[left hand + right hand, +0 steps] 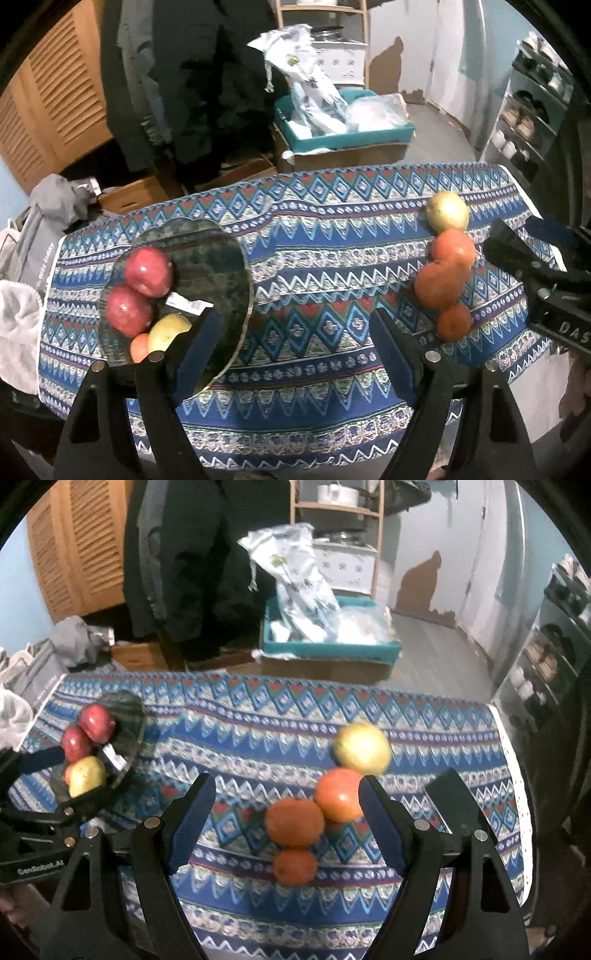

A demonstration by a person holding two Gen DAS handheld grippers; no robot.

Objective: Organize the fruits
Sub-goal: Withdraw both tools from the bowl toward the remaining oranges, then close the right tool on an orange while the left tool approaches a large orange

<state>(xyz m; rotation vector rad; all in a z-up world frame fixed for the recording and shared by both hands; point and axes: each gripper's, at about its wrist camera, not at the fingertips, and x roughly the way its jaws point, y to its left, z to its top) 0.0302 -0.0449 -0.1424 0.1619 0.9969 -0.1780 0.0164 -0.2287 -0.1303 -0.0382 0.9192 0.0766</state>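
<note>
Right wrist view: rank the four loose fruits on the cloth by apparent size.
1. Yellow apple
2. Middle orange and upper orange, alike
3. Nearest orange, smallest though closest

White "GenRobot.AI" lettering stands on the left gripper [44, 786]; the right gripper [517, 254] shows "DAS".

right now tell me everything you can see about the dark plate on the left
The dark plate is a greenish, marbled-looking dish with a thin scalloped rim, glossy like glass or stone. It lies on the patterned tablecloth toward the table's left end. It holds two red apples, a yellow fruit and a small orange one, grouped at its near-left part. A white label shows on its surface. The rest is bare.
</note>
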